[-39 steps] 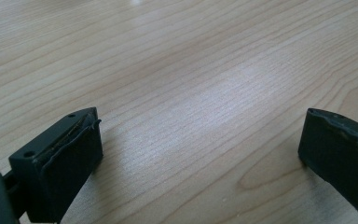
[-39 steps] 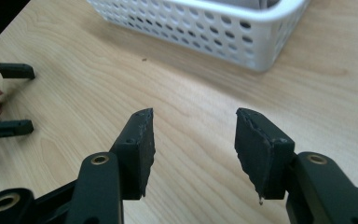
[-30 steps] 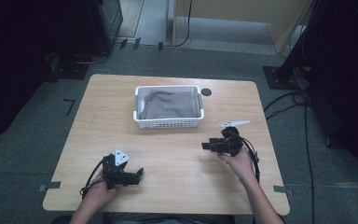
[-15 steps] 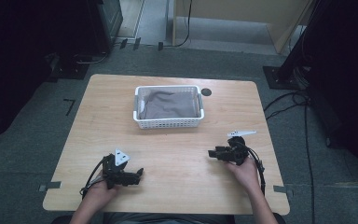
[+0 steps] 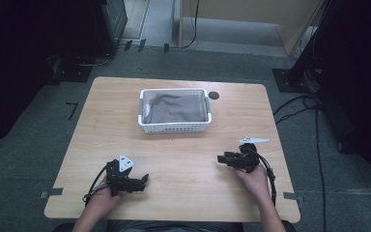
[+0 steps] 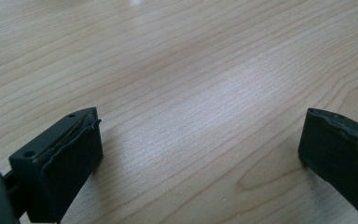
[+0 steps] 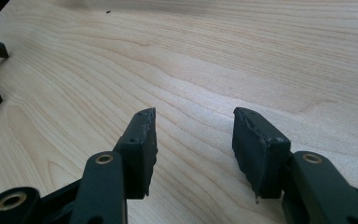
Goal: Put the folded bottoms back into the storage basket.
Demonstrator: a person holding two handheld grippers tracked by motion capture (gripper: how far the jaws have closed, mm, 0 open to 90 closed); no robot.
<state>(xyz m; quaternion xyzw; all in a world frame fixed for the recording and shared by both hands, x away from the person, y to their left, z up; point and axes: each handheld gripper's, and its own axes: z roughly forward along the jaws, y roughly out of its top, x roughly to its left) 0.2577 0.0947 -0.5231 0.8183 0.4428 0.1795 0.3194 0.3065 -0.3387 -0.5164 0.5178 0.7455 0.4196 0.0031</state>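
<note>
1. Right, both tools are down low at the near edge of the counter [image 5: 183, 203], and the only things on it are the basket [image 5: 174, 126] at the far middle with a grey cloth [image 5: 176, 108] lying inside it.

2. Left tool [image 5: 142, 180] sits near-left, held in the person's left hand [image 5: 101, 198]. In the left gripper view its jaws are spread wide, bare wood between them, nothing gripped, nothing touched.

3. Right tool [image 5: 221, 158] is near-right, pointing left across the counter. Its own view shows the right tool [image 7: 193, 135] with jaws parted to a moderate gap, narrower than the left's, and empty too.

4. Neither tool is anywhere close to the basket; it is well apart from both, up the counter.

5. My read: this looks like a rest pose, with the cloth settled in the basket and hands parked.

6. If the next job is the cloth, do it tidily: lift the tool clear of the counter first, go over the basket's near wall rather than into it, and come down on a raised fold of the cloth.

7. Keep the jaws open until they straddle the fold, then close firmly; a shallow pinch on soft fabric may slip.

8. Watch the trailing cables near the wrists.
</note>
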